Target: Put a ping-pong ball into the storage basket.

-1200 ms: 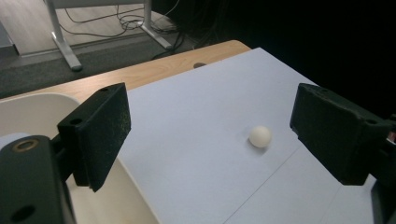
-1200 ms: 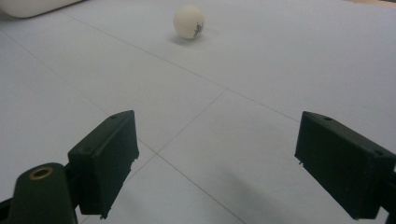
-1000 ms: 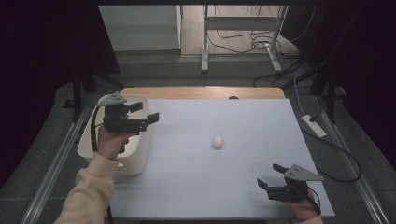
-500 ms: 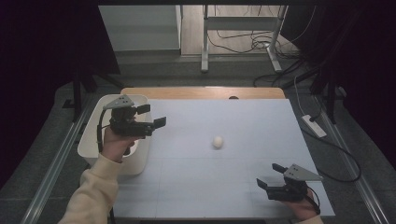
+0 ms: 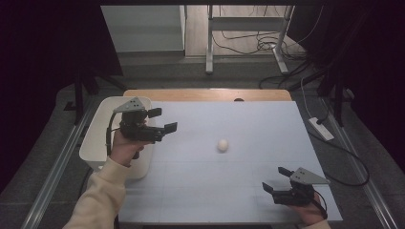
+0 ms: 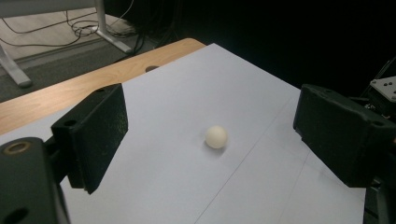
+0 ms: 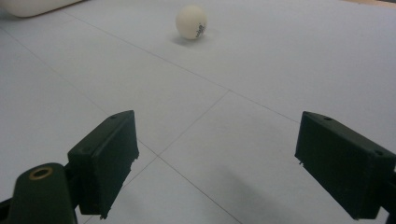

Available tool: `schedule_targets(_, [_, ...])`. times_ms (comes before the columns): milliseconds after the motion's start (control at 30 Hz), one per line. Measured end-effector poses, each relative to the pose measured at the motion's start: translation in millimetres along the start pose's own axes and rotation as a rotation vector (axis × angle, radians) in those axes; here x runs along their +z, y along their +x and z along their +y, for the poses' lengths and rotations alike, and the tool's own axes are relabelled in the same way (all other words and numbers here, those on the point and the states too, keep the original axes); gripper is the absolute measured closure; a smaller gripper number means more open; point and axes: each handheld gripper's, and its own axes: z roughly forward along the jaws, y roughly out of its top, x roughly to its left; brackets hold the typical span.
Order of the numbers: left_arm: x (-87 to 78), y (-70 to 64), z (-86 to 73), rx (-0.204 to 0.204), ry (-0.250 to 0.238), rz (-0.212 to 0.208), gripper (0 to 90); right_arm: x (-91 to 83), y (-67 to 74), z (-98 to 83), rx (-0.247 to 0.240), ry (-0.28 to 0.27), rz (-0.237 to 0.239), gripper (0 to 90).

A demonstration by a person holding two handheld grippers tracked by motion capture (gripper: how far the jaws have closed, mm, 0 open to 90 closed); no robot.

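Note:
A small white ball lies alone on the pale blue table sheet, near its middle. My left gripper is held in the air at the right edge of a white bin, pointing toward the ball and well short of it. Its jaws are wide open and empty. In the left gripper view the ball sits framed between them, a good way ahead of the left gripper. My right gripper rests low near the front right corner, open and empty. The ball lies far ahead of the right gripper.
The white bin stands at the table's left edge; its corner shows in the right gripper view. A strip of bare wood runs along the far edge. Cables and a power strip lie on the floor beyond and to the right.
My left gripper has drifted a little to the right, from above the bin toward the ball. The right gripper and the ball have stayed put.

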Motion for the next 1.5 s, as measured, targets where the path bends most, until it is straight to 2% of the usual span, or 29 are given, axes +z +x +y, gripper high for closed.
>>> schedule_targets(700, [24.9, -12.2, 2.7, 0.018, 0.044, -0.020, 11.3, -0.4, -0.4, -0.2, 0.002, -0.001, -0.001, 13.0])
schedule_targets(1067, [41.1, -18.6, 2.9, 0.028, 0.089, -0.025, 11.4, -0.2, -0.6, -0.4, 0.002, -0.002, -0.001, 13.0])
schedule_targets(1500, [62.4, -21.8, 2.0, 0.019, 0.133, -0.037, 11.3, -0.5, -0.7, -0.5, 0.001, 0.001, -0.004, 13.0])
